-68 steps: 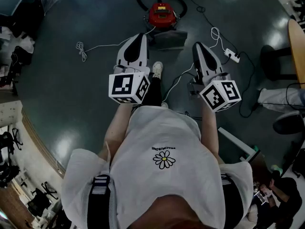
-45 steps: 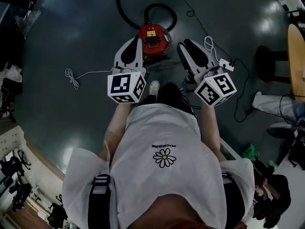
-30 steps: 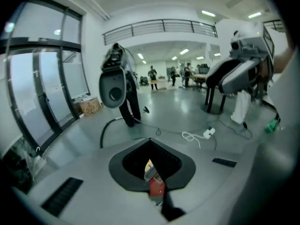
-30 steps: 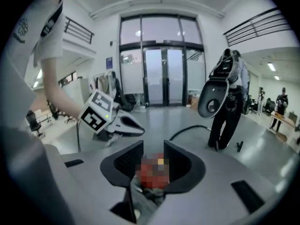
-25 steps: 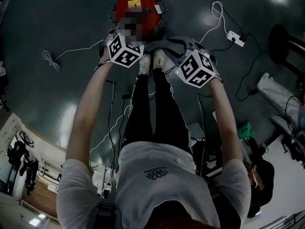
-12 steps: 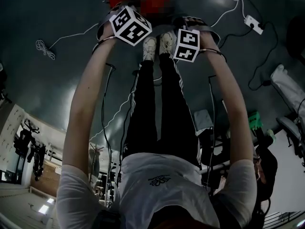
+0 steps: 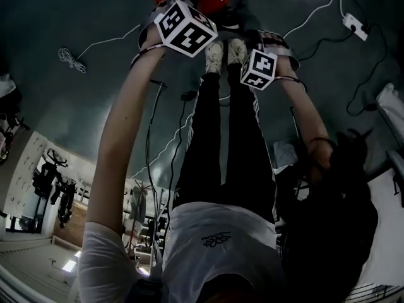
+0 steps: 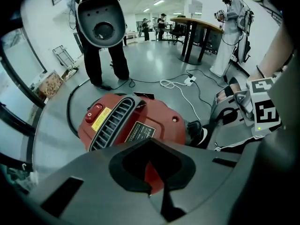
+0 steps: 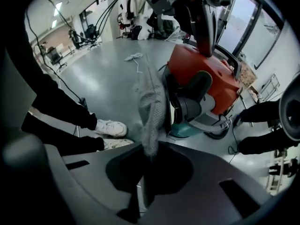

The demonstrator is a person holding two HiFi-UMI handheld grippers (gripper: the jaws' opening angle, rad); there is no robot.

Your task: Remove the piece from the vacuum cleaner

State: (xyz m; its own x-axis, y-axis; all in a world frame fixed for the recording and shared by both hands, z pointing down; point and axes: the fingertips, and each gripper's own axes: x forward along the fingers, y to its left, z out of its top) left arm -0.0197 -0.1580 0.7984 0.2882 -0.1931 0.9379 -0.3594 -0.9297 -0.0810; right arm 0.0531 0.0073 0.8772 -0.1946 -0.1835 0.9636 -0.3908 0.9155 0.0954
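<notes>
Right gripper view is showing your right gripper [image 9: 143, 172] pinching the grey piece [image 9: 151, 107] at the front of the red vacuum [image 9: 208, 74], probably to peel it off, while your left gripper [image 8: 152, 175], jaws closed on nothing, is hovering close over that vacuum, likely to steady it.

Legible text: none.
- The red vacuum cleaner [image 8: 136, 125], just ahead of the left gripper [image 8: 151, 175], is carrying a yellow sticker [image 8: 101, 119] and a black plate [image 8: 140, 132] with white print. Both are too small to read.
- The marker cube [image 8: 264, 108], to that gripper's right, is showing only black-and-white squares.
</notes>
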